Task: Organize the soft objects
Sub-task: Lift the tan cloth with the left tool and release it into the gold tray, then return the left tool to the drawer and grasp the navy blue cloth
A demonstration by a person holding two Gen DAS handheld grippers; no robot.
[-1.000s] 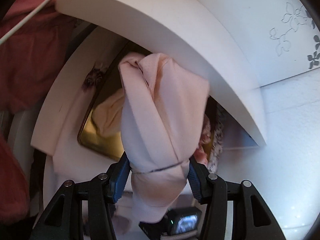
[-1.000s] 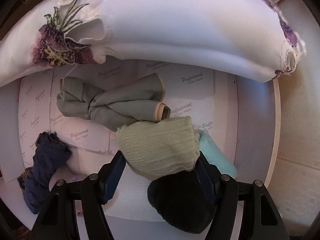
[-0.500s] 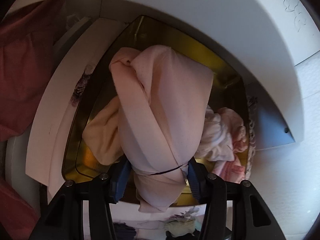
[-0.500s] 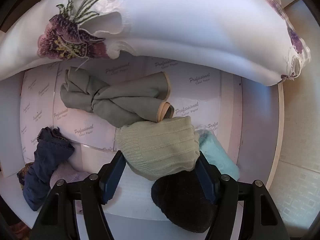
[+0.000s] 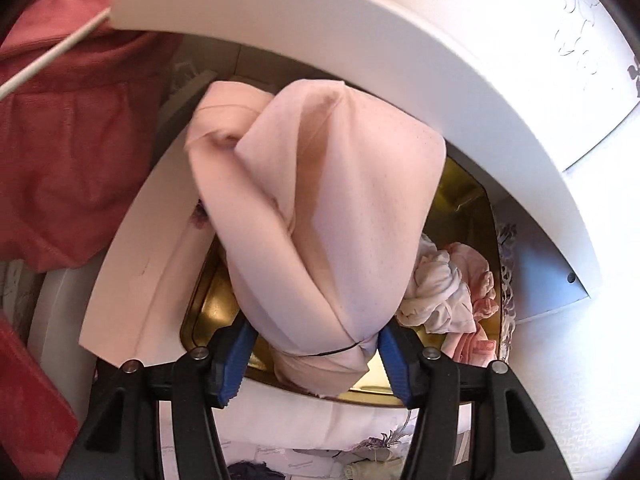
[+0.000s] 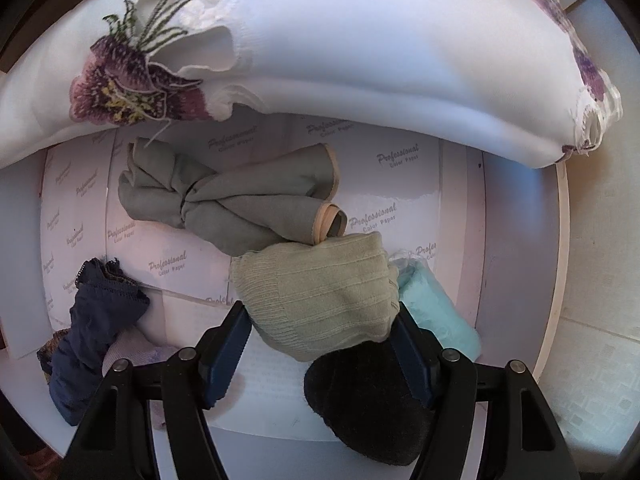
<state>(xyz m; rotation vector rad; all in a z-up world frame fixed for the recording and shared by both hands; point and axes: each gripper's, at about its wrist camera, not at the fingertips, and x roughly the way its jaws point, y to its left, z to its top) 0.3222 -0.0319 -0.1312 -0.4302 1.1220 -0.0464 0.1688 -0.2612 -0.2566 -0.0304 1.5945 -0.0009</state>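
My left gripper (image 5: 312,354) is shut on a knotted pale pink cloth (image 5: 320,216) and holds it above a gold tray (image 5: 208,312). White and pink bundles (image 5: 448,296) lie in the tray. My right gripper (image 6: 320,340) is shut on a pale green ribbed sock (image 6: 320,292) over a white paper-lined shelf (image 6: 168,264). A black sock (image 6: 372,404) hangs just below it. A knotted grey-green cloth (image 6: 228,196), a navy lace garment (image 6: 92,320) and a light blue cloth (image 6: 436,312) lie on the shelf.
A white embroidered cloth (image 6: 340,52) with purple flowers drapes over the shelf's top. A white curved panel (image 5: 360,36) arches above the gold tray. Red fabric (image 5: 68,152) hangs at the left. A white board edge (image 5: 132,260) borders the tray's left.
The left gripper has swung with the pink cloth, so the gold tray now sits lower and further right in view. The right gripper with the green sock has held almost still.
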